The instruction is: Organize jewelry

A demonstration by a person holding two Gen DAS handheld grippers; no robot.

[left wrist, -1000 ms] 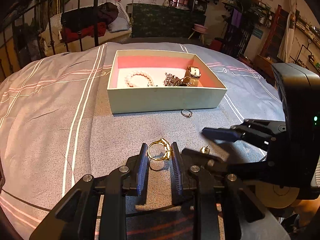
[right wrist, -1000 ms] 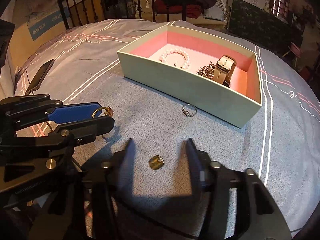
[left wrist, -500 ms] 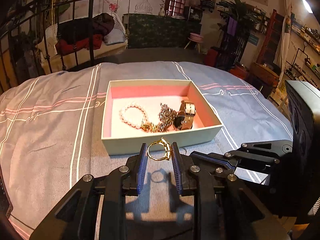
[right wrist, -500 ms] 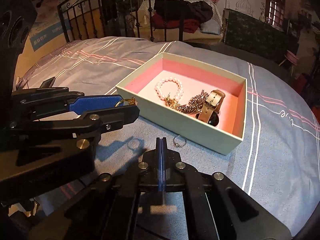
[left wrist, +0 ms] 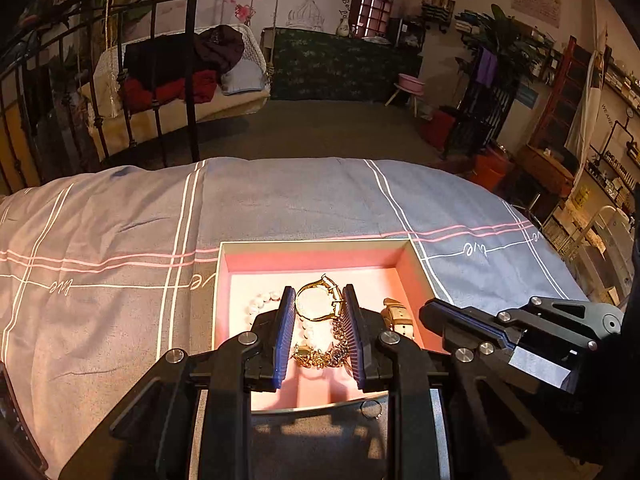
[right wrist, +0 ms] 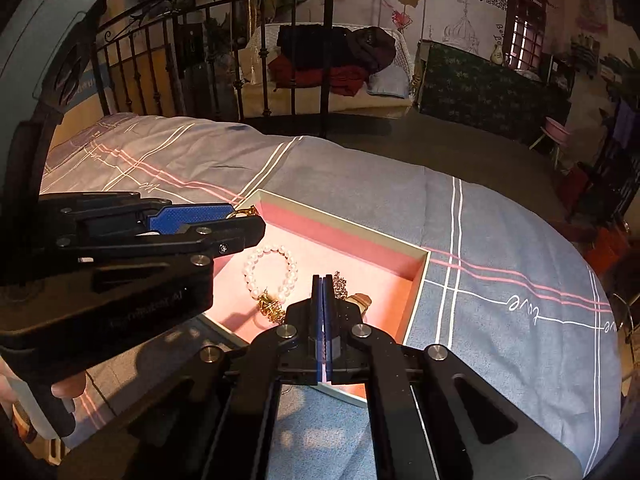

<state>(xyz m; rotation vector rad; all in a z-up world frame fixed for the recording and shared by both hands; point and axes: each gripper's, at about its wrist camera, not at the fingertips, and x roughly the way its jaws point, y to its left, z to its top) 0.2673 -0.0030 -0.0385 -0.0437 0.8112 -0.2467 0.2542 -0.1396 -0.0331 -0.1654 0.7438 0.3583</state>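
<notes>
**Nearly done: a gold bangle held over the jewelry box**

Seen from the left wrist camera, the left gripper (left wrist: 319,306) holds a gold bangle (left wrist: 318,301) between its blue-padded jaws, narrowed onto it from both sides. It hangs above the open box (left wrist: 422,276), a pale box with a pink lining that sits on a grey bed cover (left wrist: 120,240) with white and pink stripes.

Already lying inside the box are a pearl bracelet (right wrist: 271,274), a tangle of gold and dark chain (left wrist: 320,356), and a watch with a tan strap (left wrist: 398,318).

The right gripper (right wrist: 322,292) hovers over the near part of the box with its jaws pressed together. Whether something small is pinched between them cannot be told from either view.

One small ring (left wrist: 371,409) lies on the bed cover just outside the box's near wall, partly hidden behind the left gripper.

Judging by this, most of the sorting is finished. Left to do: release the bangle into the box, then collect the ring from the cover. Other loose pieces may lie out of view.
</notes>
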